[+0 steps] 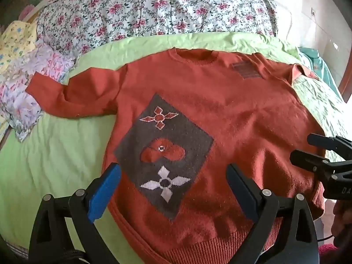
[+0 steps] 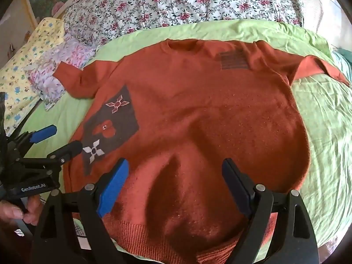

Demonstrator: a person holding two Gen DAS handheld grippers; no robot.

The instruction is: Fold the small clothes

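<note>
The rust-red sweater (image 1: 231, 110) lay spread face up across the middle of both frames on a light green sheet (image 1: 55, 149), its round neckline toward the top and its ribbed hem (image 1: 198, 248) at the bottom edge. One sleeve (image 1: 72, 92) stretched toward the left of the frame, and the other (image 2: 323, 66) ran off toward the upper right. A dark grey patch (image 1: 165, 151) with a red shape and pale flower motifs sat on the lower left part of the chest, and a small striped label (image 1: 246, 70) sat near the neckline at upper right.

In the left wrist view, the left gripper (image 1: 173, 189) hung above the lower body of the sweater with its jaws wide apart, the grey patch showing between the blue pads (image 1: 103, 195); nothing was clamped. In the right wrist view, the right gripper (image 2: 176, 187) likewise stood spread open over the plain red knit just above the hem, where a raised fold (image 2: 176, 187) of fabric ran up between its fingers. Whether the tips touched the cloth could not be told.

A hand (image 2: 15, 213) showed at the lower left of the right wrist view. Beyond the sheet lay a floral quilt (image 1: 154, 6) across the top, and folded patterned fabrics (image 1: 28, 77) at the left.
</note>
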